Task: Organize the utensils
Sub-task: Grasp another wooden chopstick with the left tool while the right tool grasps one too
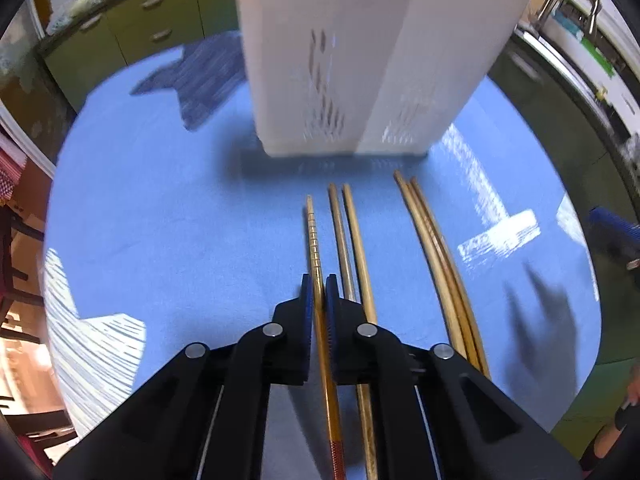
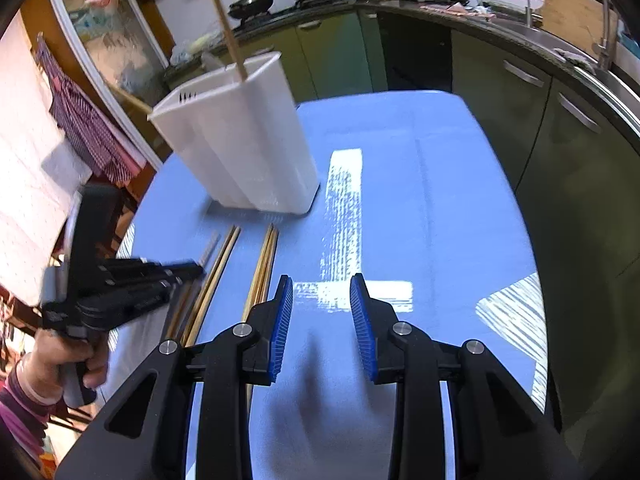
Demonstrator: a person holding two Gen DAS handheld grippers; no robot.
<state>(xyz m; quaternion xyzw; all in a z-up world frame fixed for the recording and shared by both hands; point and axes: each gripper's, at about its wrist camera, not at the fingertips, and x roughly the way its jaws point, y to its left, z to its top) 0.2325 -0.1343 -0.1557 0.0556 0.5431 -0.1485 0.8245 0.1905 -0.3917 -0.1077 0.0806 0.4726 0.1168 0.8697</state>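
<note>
Left hand-held gripper [image 1: 320, 286]: pinched tight on one ridged chopstick [image 1: 313, 236], pointing steeply down at the counter [image 1: 160, 220].
Ridged chopstick: flat on the blue counter, running between the blue pads [image 1: 307, 300], tip toward the white holder [image 1: 340, 60].
Right hand-held gripper [image 2: 321, 304]: spread, nothing between the pads, hanging over bare blue counter.
Other chopsticks: a pair [image 1: 352, 240] just right of the pinched one; a bundle of light wooden ones [image 1: 432, 248] further right, apart from the pair.
White holder: upright on the counter beyond the chopstick tips, slotted near the base; in the right wrist view, one wooden stick [image 2: 228, 28] stands out of its top.
Person: a hand [image 2: 60, 364] with a striped sleeve grips the left tool's handle at the left edge of the right wrist view.
Background: green cabinets [image 2: 332, 52], pans [image 2: 250, 2] on a stove, a sink tap [image 2: 604, 28].
</note>
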